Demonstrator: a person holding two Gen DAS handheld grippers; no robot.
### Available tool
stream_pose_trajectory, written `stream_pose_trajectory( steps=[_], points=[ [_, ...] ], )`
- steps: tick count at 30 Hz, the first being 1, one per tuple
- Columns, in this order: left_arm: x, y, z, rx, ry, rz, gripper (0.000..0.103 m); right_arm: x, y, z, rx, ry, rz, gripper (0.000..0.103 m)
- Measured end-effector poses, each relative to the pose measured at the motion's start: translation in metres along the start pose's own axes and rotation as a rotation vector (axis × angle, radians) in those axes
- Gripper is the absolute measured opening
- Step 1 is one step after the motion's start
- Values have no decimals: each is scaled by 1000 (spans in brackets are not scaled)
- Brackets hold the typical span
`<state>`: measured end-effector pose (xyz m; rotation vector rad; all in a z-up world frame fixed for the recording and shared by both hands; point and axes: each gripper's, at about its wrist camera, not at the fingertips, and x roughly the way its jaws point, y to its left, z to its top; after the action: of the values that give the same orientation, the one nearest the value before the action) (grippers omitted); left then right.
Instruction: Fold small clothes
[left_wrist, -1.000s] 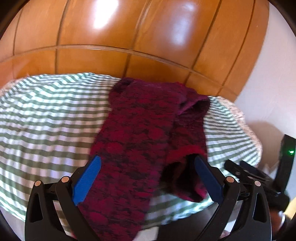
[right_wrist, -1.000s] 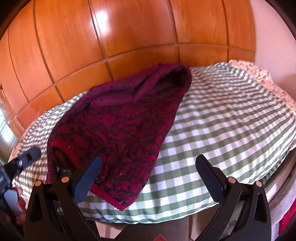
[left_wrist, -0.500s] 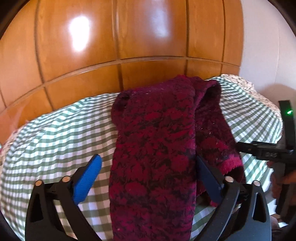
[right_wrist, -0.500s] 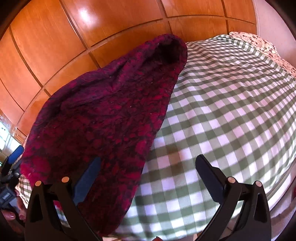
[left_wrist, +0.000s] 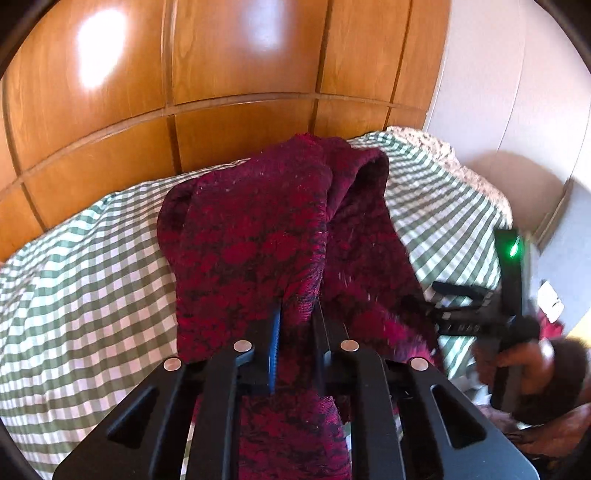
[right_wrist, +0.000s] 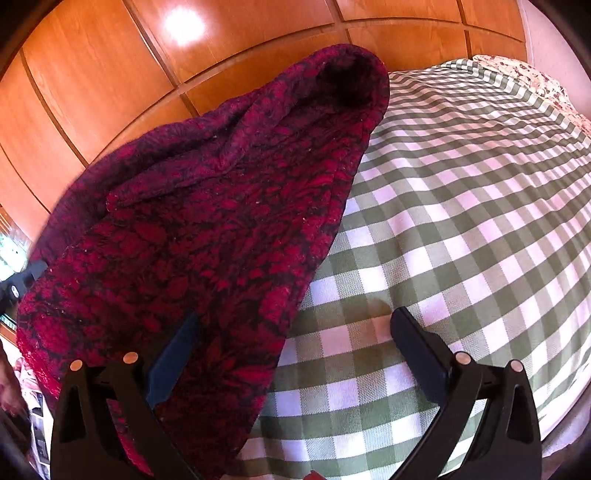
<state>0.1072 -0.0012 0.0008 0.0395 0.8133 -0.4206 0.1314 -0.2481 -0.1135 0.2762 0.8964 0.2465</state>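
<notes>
The left claw is clenched on the dark red patterned garment, its two fingers drawn nearly together with a fold of the near edge pinched between them; the blue pad of the left finger shows as a thin strip against the cloth. The garment lies lengthwise on the bed, on a green-and-white checked cover, running from the claw toward the wooden panelled wall, with a rounded, hollow fold at its far end. To the right in the left wrist view the other gripper shows as a blurred dark shape with a green light; some white lettering on it is too blurred to read.

The right claw is released, fingers spread wide. Its left finger lies against the garment's near right portion, while its right finger is over bare checked cover, apart from the cloth
</notes>
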Motion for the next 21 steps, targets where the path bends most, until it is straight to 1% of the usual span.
stream_pose_trajectory(
  steps=[3,5,11,16,19,21],
  points=[
    [-8,16,16,-41,-5,-15,11,2,4,-4,-44,-17,-26,101],
    [-12,26,25,-65,-13,-11,10,3,7,-5,-64,-19,-39,101],
    [-21,83,61,-193,-76,54,9,2,3,-5,-50,-17,-23,101],
    [-10,138,91,-234,-124,229,9,4,5,-4,-58,-18,-26,101],
    [5,170,101,-250,-113,336,8,4,3,-4,-61,-16,-23,101],
    [19,192,105,-249,-85,409,8,4,3,-4,-65,-14,-20,101]
  ],
)
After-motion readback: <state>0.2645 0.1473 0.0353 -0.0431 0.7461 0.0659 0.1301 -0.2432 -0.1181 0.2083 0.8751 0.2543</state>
